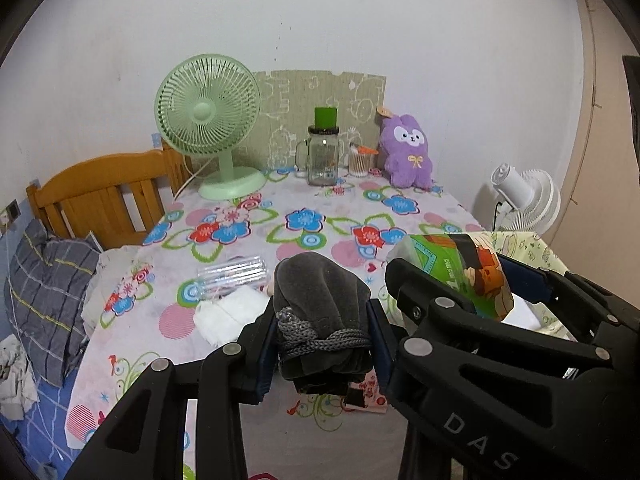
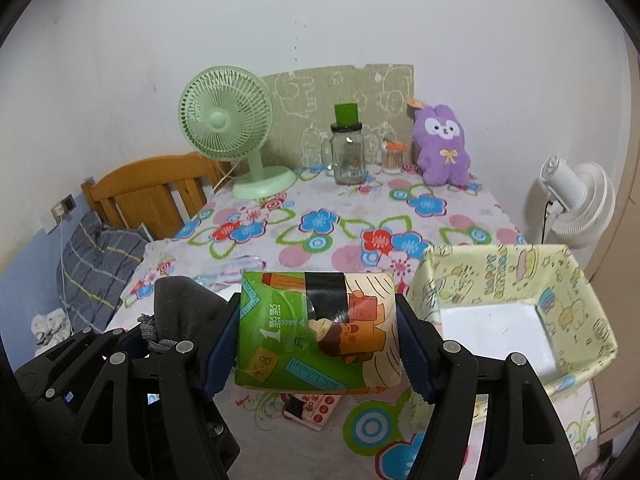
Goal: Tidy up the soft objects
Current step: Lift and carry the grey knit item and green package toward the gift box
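Tissue pack (image 2: 316,332) is sitting clamped in your right fingers (image 2: 412,344) beside the fabric bin (image 2: 576,300), while your left fingers (image 1: 380,340) are squeezing the grey pouch (image 1: 320,300).

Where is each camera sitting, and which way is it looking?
Left wrist: rides on the left gripper, facing the wall across the flowered table; its fingers clamp a grey pouch, and the right gripper shows too.
Right wrist: rides on the right gripper, facing the same way; it clamps a tissue pack beside the yellow fabric box.
Shared: green fan, purple plush.
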